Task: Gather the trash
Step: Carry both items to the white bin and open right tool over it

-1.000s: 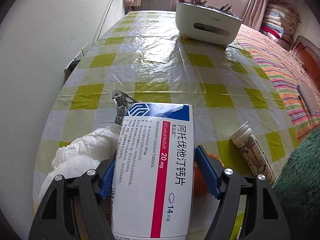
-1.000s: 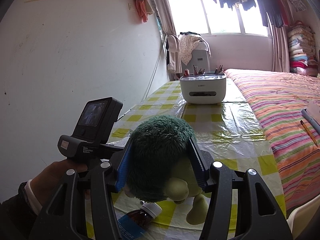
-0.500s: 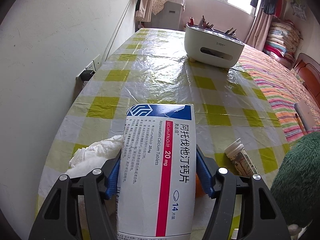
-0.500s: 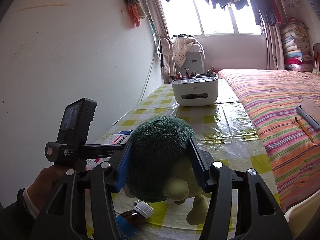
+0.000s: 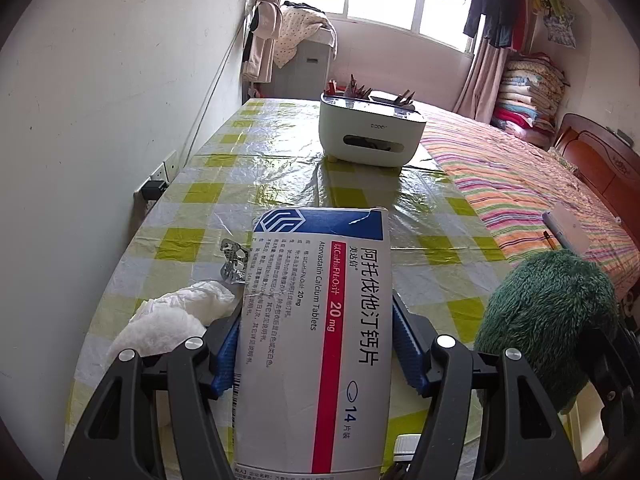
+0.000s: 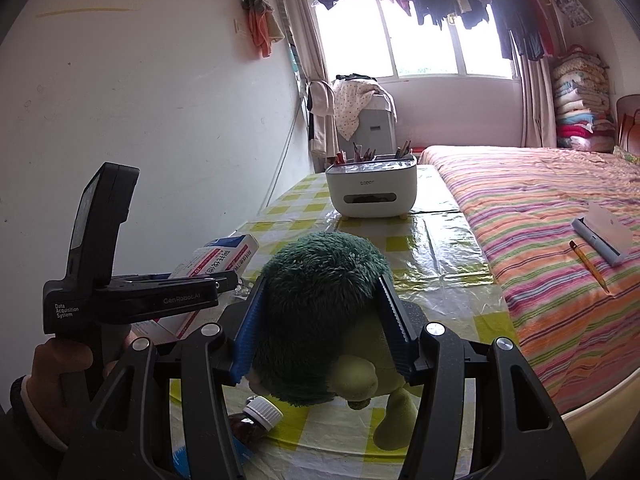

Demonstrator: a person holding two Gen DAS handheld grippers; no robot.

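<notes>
My left gripper (image 5: 316, 344) is shut on a white, blue and red medicine box (image 5: 320, 320) and holds it above the checked table (image 5: 280, 176). The box also shows in the right wrist view (image 6: 218, 262). My right gripper (image 6: 322, 332) is shut on a green plush toy (image 6: 320, 304), held above the table; the toy shows at the right of the left wrist view (image 5: 548, 312). A crumpled white tissue (image 5: 168, 316) and an empty foil blister (image 5: 234, 260) lie on the table beside the box. A brown bottle with a white cap (image 6: 256, 420) lies under the toy.
A white organizer box with pencils (image 5: 370, 134) stands at the table's far end. A wall with a socket (image 5: 158, 184) runs along the left. A striped bed (image 5: 520, 184) lies to the right, with a notebook and pencil (image 6: 600, 236) on it.
Both grippers have risen and tilted up with their loads still held. The table looks farther below, and more of the window and room shows.
</notes>
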